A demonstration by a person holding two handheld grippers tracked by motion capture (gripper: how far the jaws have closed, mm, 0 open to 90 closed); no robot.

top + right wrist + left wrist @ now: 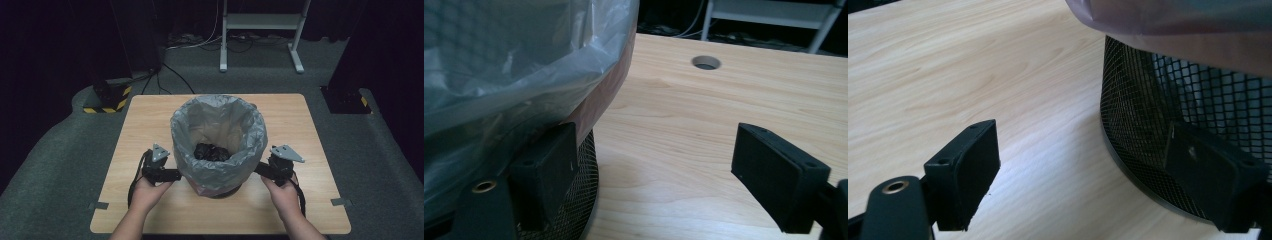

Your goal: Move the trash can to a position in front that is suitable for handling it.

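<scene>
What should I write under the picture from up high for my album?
Two hands bring the left tool and right tool to either side of a mesh bin lined with a grey bag on a wooden table.

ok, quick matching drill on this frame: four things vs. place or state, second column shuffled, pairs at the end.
Things:
1. bin liner
2. mesh bin
3. left gripper
4. dark bundle

Places or states:
A. lies at the bottom inside the liner
B. grey plastic, folded over the rim
C. black wire, stands on the table
D. jaws open, at the bin's left side

Pairs: 1-B, 2-C, 3-D, 4-A
</scene>
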